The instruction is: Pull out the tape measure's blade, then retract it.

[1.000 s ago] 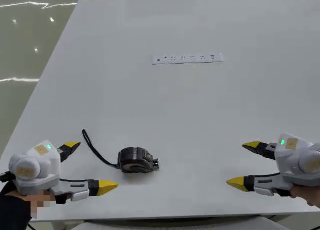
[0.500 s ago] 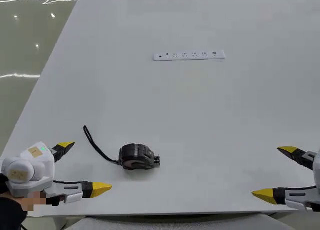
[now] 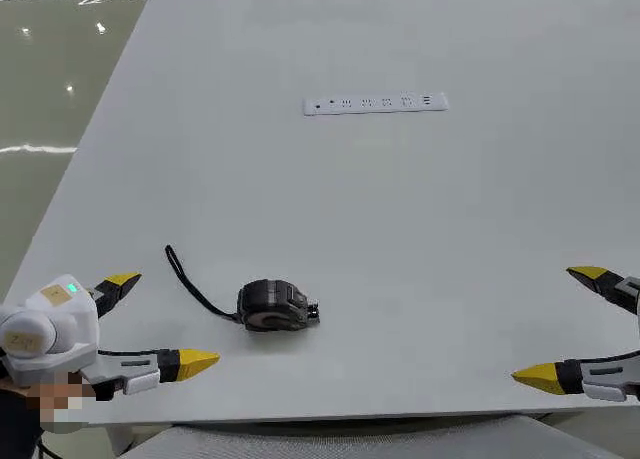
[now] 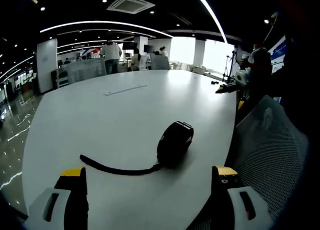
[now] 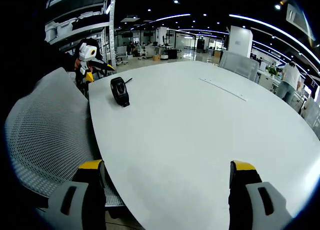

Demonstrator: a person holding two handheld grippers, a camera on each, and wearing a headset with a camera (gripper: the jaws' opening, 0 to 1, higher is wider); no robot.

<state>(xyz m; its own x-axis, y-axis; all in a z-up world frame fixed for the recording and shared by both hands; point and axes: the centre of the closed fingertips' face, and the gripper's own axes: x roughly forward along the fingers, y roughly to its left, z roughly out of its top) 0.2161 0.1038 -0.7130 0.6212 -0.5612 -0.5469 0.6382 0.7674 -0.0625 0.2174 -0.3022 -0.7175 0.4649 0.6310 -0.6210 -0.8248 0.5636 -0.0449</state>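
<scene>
The tape measure is lying on its side on the white bench, near the front edge and left of the middle in the head view. It is a dark, round case. Its black strap is trailing from it over the bench surface toward the left and a little to the back, in a soft curve. At the right end of the case a small hook piece is showing (the blade itself is sitting inside the case, as far as I can see). Nothing is touching the case.

The left tongs are hovering at the front left part of the bench, near the tape measure but apart from it. Their two yellow-tipped jaws are standing wide apart and are holding nothing. In the left gripper view the tape measure is lying ahead between the two jaws, a little toward the right one, and the strap is running across toward the left one.

The right tongs are hovering at the front right edge of the bench, well apart from the tape measure. Their jaws are also spreading wide and are empty. In the right gripper view a grey mesh chair is standing just beside the bench edge.

A white power strip is lying flat farther back on the bench, well apart from everything else.
</scene>
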